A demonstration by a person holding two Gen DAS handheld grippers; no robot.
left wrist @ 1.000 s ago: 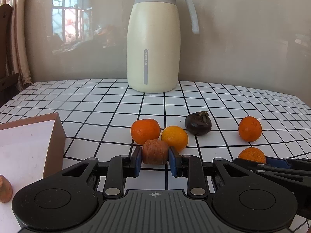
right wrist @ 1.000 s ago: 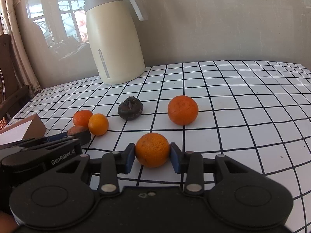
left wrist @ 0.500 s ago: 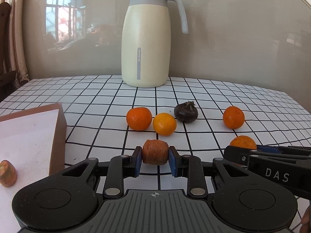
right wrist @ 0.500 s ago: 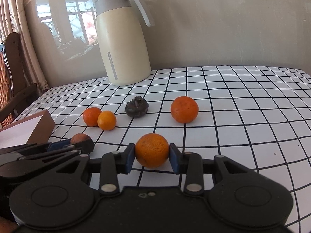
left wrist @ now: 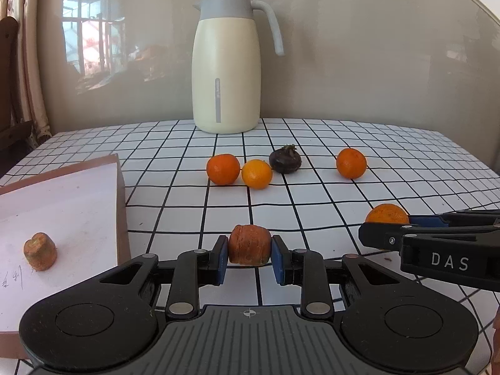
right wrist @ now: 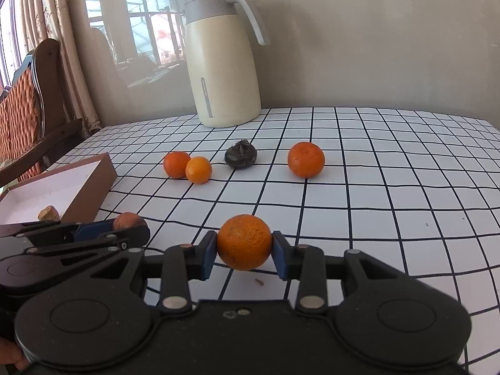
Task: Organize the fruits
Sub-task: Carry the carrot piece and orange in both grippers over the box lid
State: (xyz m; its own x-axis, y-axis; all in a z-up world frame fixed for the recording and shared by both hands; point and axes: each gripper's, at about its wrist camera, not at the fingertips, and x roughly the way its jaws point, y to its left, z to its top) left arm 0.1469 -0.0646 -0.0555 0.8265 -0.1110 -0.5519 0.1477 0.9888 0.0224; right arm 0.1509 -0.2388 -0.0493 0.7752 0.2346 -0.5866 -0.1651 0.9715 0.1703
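My left gripper [left wrist: 249, 257] is shut on a brownish-orange carrot chunk [left wrist: 249, 244], held above the checked tablecloth just right of the shallow brown box [left wrist: 122, 206]. A second carrot chunk [left wrist: 40, 251] lies inside that box. My right gripper [right wrist: 244, 251] is shut on an orange [right wrist: 244, 241], to the right of the left gripper. On the cloth farther back lie two small oranges [left wrist: 223, 169] [left wrist: 257, 174] side by side, a dark mangosteen [left wrist: 285, 161] and another orange [left wrist: 351, 162].
A tall cream thermos jug [left wrist: 226, 62] stands at the back by the wall. A wooden chair [right wrist: 34, 106] is off the table's left edge. The checked table [right wrist: 390, 203] stretches bare to the right.
Both grippers have drawn back from the loose fruit and shifted left toward the box, each keeping its grip. More of the box and its carrot chunk shows now.
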